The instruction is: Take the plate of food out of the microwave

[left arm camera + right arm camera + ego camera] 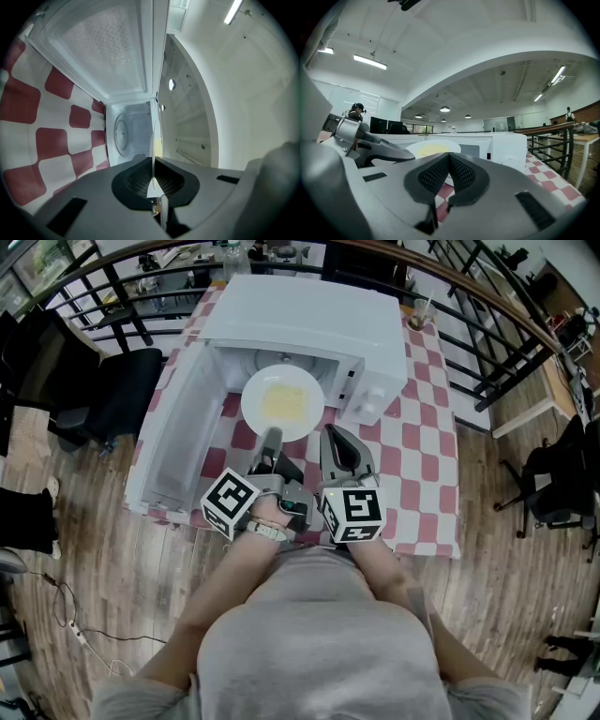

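Note:
A white plate (282,401) with yellow food hangs level in front of the open white microwave (309,329), just outside its mouth. My left gripper (272,435) is shut on the plate's near rim. In the left gripper view the plate (153,145) shows edge-on as a thin white line pinched between the pads of that gripper (153,161), with the empty microwave cavity and its turntable (123,133) behind. My right gripper (330,433) is beside it to the right, shut and empty, below the plate's edge. In the right gripper view the gripper (449,157) points at the plate (432,148).
The microwave door (173,432) stands swung open to the left. The red and white checked tablecloth (422,456) covers the small table. A glass (420,313) stands at the back right corner. Black railings (487,324) and an office chair (112,395) surround the table.

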Motion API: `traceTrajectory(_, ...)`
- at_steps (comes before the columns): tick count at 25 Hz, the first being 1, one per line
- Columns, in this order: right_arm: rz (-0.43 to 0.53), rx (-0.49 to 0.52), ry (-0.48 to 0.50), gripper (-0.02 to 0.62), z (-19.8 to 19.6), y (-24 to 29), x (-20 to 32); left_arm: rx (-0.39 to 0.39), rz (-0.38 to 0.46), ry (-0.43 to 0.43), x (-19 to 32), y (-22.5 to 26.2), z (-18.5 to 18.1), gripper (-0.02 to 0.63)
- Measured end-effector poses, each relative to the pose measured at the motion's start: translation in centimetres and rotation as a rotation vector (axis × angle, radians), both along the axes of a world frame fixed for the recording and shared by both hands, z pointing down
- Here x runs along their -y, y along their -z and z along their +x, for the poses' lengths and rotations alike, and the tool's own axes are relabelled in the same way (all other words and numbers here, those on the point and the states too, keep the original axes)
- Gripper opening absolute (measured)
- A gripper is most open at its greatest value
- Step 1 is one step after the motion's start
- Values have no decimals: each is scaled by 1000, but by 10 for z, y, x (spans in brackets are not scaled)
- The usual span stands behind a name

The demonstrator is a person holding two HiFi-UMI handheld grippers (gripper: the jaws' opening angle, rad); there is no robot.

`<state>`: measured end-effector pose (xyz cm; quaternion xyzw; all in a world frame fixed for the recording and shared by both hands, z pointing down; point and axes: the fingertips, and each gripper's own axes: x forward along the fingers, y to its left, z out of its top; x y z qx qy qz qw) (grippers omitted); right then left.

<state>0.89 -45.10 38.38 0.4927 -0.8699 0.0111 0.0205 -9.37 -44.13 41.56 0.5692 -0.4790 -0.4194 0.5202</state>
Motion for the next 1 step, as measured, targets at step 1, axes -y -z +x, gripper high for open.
traceTrajectory(1,-2,-2,3,25,0,-1,0,1,2,-1,0,1,0,12)
